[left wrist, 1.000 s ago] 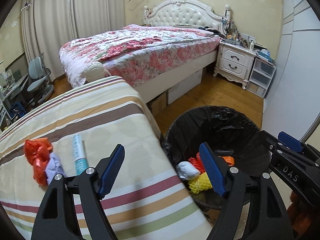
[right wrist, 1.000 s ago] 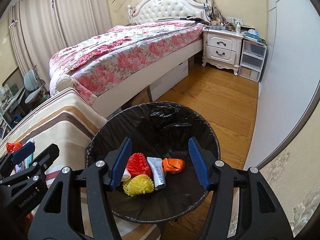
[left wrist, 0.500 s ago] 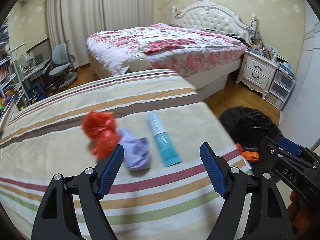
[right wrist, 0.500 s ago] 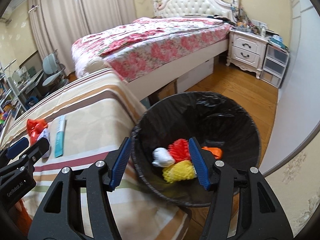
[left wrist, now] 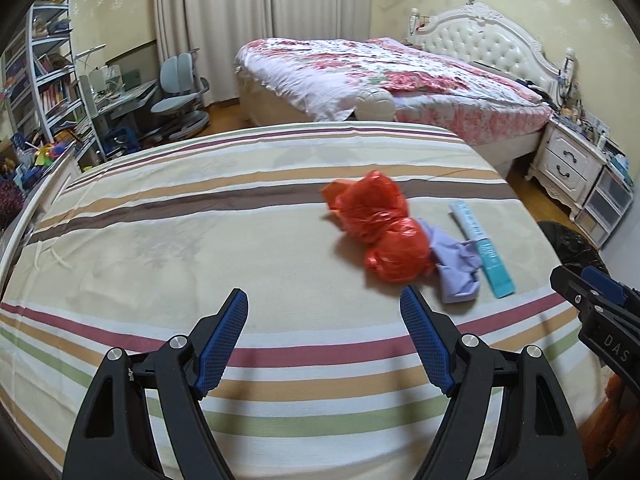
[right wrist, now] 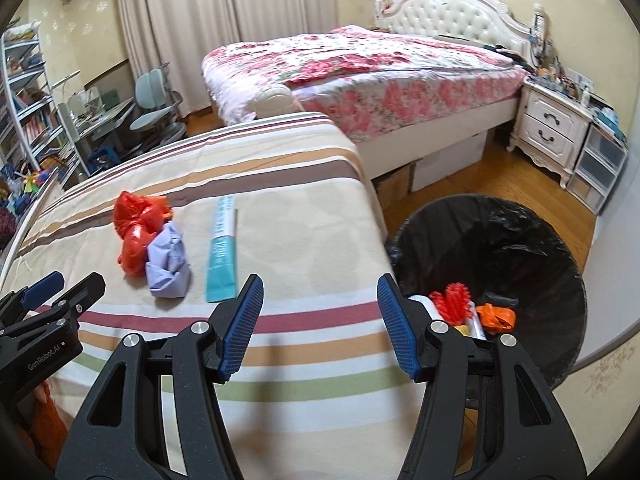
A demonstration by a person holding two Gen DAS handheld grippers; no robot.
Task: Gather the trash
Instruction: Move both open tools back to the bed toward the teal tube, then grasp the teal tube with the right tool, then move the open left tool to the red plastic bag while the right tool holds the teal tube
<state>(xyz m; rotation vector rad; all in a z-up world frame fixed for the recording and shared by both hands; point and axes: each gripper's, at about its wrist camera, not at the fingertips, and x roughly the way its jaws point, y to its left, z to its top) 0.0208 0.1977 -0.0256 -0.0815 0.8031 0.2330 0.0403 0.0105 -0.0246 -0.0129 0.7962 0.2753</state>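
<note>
Both my grippers, left (left wrist: pixel 323 320) and right (right wrist: pixel 320 308), swung off the bin (right wrist: pixel 560 248) at frame right, jaws apart and empty; remaining: red bag (left wrist: pixel 380 224), purple wad (left wrist: pixel 456 268), tube (left wrist: pixel 482 242), centre-right on the bedspread (left wrist: pixel 160 240).

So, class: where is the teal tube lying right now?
The teal tube lies on the striped bedspread, just right of the purple wad in the right wrist view, between that wad and the black bin.
</note>
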